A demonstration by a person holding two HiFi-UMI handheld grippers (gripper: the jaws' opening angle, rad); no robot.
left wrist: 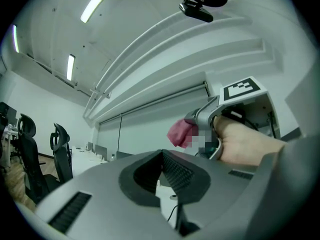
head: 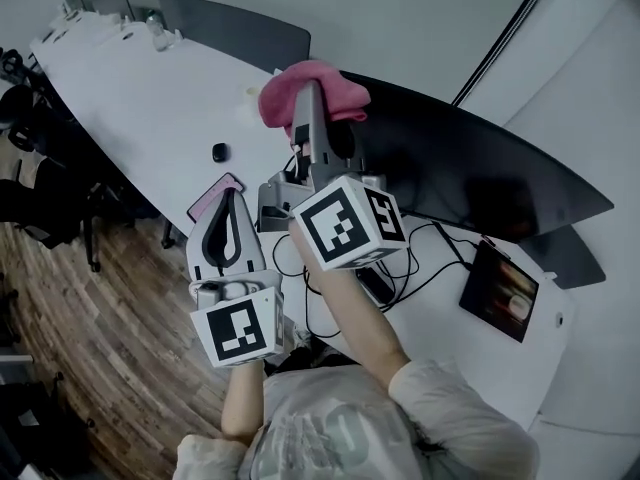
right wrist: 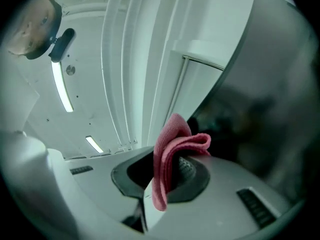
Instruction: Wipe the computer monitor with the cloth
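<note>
A pink cloth [head: 310, 90] is bunched at the tip of my right gripper [head: 312, 118], which is shut on it and raised by the left end of the dark curved monitor [head: 470, 168]. In the right gripper view the cloth [right wrist: 172, 154] folds out from between the jaws of the right gripper [right wrist: 167, 171], with the monitor's dark screen [right wrist: 260, 109] close on the right. My left gripper [head: 228, 223] is held lower and to the left, shut with nothing in it. The left gripper view looks past the left gripper [left wrist: 162, 171], jaws together, towards the cloth [left wrist: 179, 132] and the hand on the right gripper.
A long white table [head: 150, 98] carries a pink phone [head: 213, 198], a small black object [head: 219, 152], cables [head: 420, 258] and a dark tablet [head: 500, 290]. A second monitor [head: 235, 28] stands farther back. Office chairs [head: 40, 168] stand on the wooden floor at left.
</note>
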